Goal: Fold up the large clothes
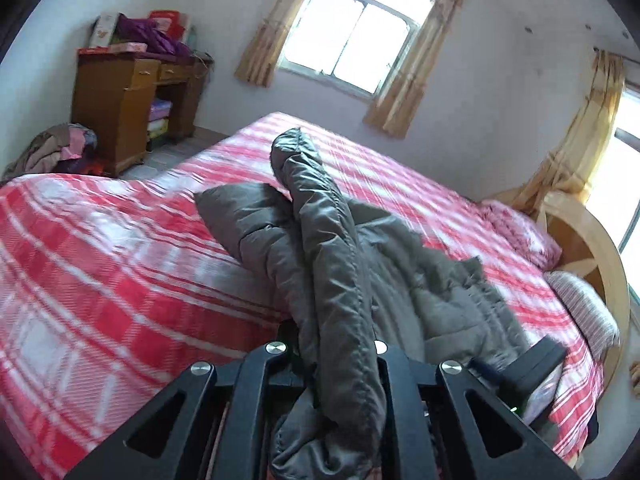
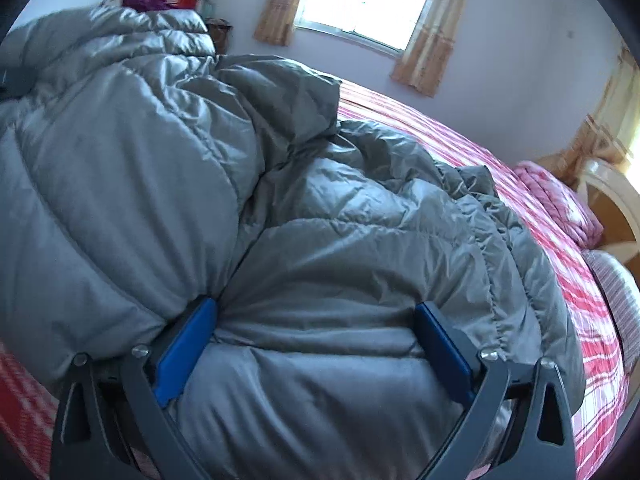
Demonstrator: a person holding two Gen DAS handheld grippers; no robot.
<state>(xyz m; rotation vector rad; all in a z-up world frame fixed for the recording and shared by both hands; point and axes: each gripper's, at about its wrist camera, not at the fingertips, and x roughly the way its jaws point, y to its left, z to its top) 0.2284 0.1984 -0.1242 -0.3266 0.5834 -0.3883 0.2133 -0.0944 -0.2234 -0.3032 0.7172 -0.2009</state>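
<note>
Readable text: none
Boxes (image 1: 132,34) on the desk (image 1: 132,96): print too blurred to read
Labels, brands, numbers: none legible

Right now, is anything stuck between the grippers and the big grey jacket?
Nothing visible is. The left gripper is already shut on a long fold of the jacket, maybe a sleeve. The right gripper is open with the puffy jacket bulging between its blue pads. Only the checked bedspread lies around it.
</note>
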